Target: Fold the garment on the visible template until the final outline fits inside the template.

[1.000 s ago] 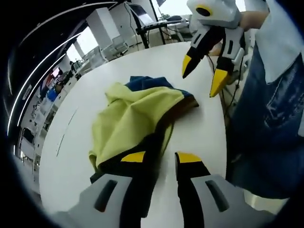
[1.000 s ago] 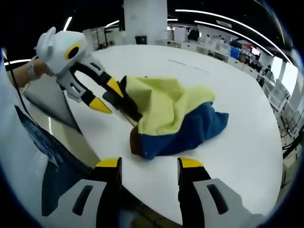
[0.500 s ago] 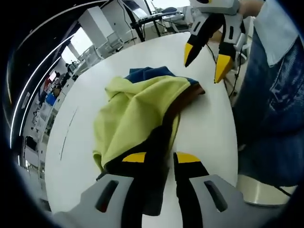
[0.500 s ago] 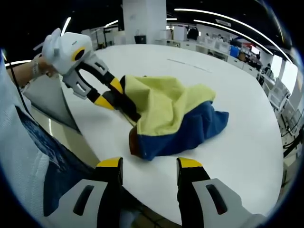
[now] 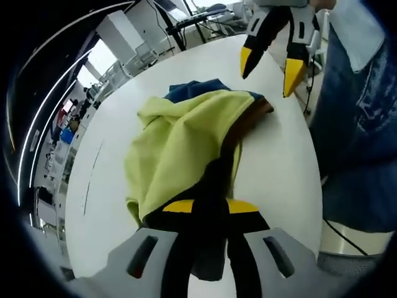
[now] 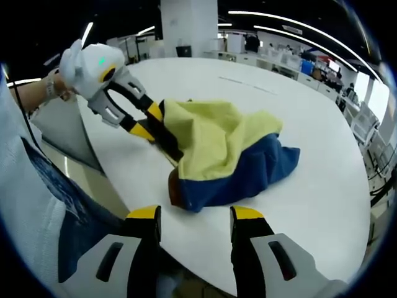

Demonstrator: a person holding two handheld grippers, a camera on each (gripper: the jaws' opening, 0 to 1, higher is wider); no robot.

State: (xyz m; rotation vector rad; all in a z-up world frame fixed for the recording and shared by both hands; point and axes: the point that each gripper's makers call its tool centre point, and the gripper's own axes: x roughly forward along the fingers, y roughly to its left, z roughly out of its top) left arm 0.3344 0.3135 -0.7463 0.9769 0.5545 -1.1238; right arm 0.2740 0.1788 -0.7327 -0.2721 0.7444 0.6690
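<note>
We log the garment (image 6: 226, 158) as a crumpled heap on the white round table (image 6: 322, 205), near the edge closest to the person — yellow-green panel on top, blue panel below, a dark trim strip running toward the left gripper (image 5: 209, 206). That gripper has its jaws pinched on the dark trim; the yellow tips nearly meet around the fabric in the left gripper view, and the right gripper view agrees. The right gripper (image 6: 195, 214) hangs apart from the cloth with its jaws spread wide, empty. We judge the fabric light, soft and limp: it will sag and drag, not hold a shape, so it wants two grips. A sensible second hold looks to be the blue hem corner (image 6: 180, 194) nearest the right gripper. We make out no template outline clearly — only faint marks on the table.
</note>
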